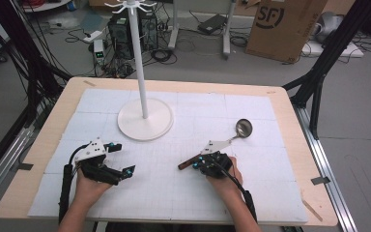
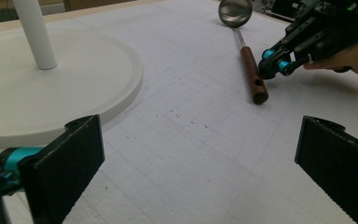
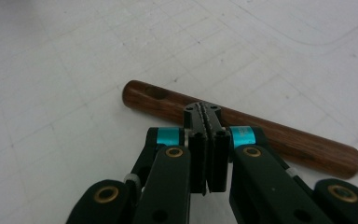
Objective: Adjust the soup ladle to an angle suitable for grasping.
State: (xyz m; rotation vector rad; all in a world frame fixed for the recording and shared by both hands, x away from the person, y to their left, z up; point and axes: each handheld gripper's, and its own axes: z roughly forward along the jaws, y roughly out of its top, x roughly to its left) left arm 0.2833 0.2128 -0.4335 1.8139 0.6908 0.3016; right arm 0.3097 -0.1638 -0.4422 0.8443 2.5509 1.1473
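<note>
We look down on a grey workshop floor strewn with cables, and a wooden table (image 1: 38, 145) under a white gridded mat (image 1: 174, 183). The mat stops short of the table's edges, leaving a bare wood border all round. A cardboard box (image 1: 285, 26) beyond the far right corner bears the letters "SF".

On the mat's far left half stands a white rack (image 1: 145, 118), a tall pole on a round base. Near and right of that base we see wide bare mat.

A ladle (image 1: 224, 145) lies aslant right of centre, its steel bowl (image 1: 244, 127) toward the far right and its brown wooden handle (image 3: 242, 128), pierced near its end, toward us.

The left gripper (image 1: 118, 157) rests at the near left, well apart from the ladle, its jaws spread wide on nothing. The right gripper (image 3: 207, 114) sits at the handle, jaws pressed together with nothing between; in the right gripper view the closed tips meet the handle's near side, though we cannot tell whether they touch it.
</note>
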